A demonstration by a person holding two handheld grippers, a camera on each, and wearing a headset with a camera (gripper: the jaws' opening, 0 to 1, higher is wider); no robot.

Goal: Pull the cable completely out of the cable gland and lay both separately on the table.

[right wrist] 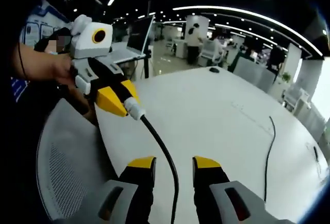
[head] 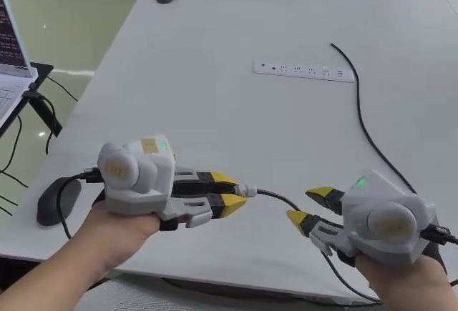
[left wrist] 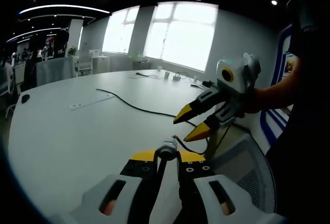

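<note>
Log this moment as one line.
left gripper: shut on gland | right gripper: open around cable, not gripping | cable: not yet out of gland | laid down: neither

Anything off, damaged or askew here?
Nothing stands out. The left tool is shut on the small white round cable gland; the thin black cable coming out of it looks intact and passes loose between the jaws of the open right tool.

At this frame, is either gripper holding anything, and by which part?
The left gripper is shut on the cable gland, clamping its body. The right gripper is open; the cable runs between its fingers, ungripped.
</note>
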